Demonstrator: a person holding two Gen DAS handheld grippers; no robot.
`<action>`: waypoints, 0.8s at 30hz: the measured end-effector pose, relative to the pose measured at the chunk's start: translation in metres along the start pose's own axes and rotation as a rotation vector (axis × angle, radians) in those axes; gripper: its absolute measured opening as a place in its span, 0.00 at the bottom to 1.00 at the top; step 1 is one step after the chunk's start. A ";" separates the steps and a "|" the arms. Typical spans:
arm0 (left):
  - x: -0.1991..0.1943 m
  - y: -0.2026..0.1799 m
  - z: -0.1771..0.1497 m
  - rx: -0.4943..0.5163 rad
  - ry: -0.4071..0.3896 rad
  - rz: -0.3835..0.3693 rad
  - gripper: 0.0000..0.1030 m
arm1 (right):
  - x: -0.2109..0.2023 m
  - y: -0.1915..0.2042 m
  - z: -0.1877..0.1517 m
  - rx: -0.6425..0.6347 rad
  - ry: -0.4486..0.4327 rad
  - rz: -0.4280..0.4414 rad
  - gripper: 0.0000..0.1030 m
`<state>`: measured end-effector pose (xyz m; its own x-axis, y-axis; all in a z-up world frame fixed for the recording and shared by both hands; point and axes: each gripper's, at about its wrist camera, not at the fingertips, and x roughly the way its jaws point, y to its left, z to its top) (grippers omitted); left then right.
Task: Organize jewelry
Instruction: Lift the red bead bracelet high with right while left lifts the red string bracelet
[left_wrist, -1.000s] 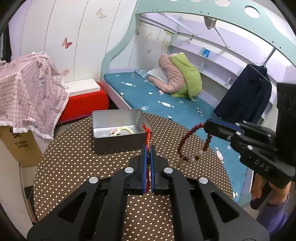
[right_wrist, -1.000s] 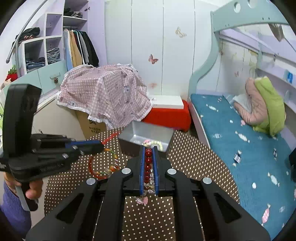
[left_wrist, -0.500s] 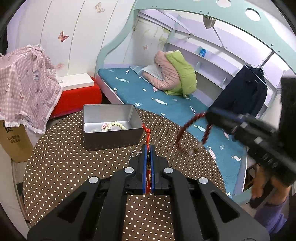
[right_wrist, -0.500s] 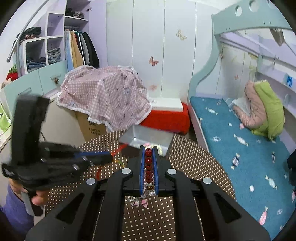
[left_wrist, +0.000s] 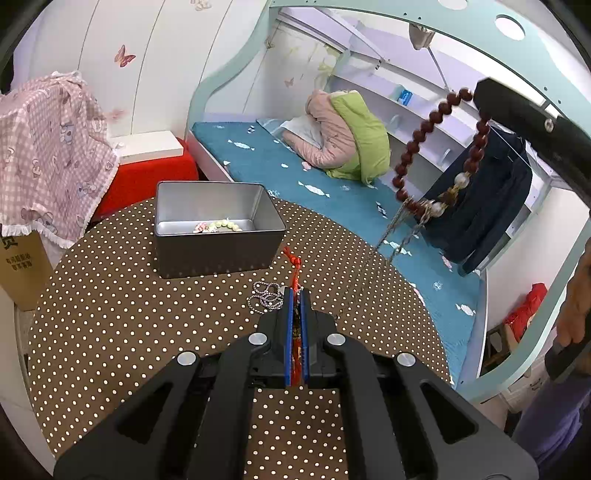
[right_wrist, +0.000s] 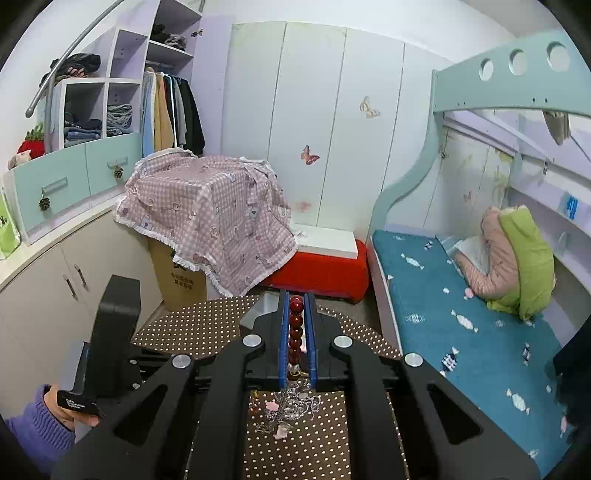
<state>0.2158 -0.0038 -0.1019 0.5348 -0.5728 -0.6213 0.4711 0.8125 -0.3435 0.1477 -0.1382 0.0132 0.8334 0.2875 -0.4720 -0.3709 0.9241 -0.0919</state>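
Note:
My left gripper is shut on a red cord bracelet, low over the brown dotted table. A loose silver chain lies just left of its tips. Beyond stands an open metal tin with a pale bead bracelet inside. My right gripper is shut on a dark red bead bracelet. In the left wrist view that bead bracelet hangs high at the right from the right gripper, and a thin silver chain trails from it down to the table.
A blue-covered bed with a pink and green bundle runs behind the table. A pink checked cloth covers a cardboard box beside a red stool. A dark jacket hangs at the right. A hand in a purple sleeve holds the left gripper.
The right gripper has risen with the bead bracelet, which now hangs high and pulls a thin silver chain up off the table. The left gripper has sunk a little towards the table, still shut.

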 end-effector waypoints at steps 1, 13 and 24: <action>-0.001 0.000 0.002 -0.003 -0.002 -0.001 0.03 | -0.001 0.000 0.002 -0.004 -0.004 -0.003 0.06; -0.018 -0.001 0.012 -0.025 -0.034 -0.037 0.03 | -0.003 0.006 0.009 -0.040 -0.016 -0.018 0.06; -0.037 -0.004 0.045 0.003 -0.088 -0.027 0.04 | 0.001 0.002 0.027 -0.060 -0.024 -0.046 0.06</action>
<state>0.2254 0.0093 -0.0457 0.5813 -0.6018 -0.5477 0.4878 0.7964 -0.3573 0.1591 -0.1287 0.0362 0.8593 0.2520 -0.4451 -0.3557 0.9198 -0.1659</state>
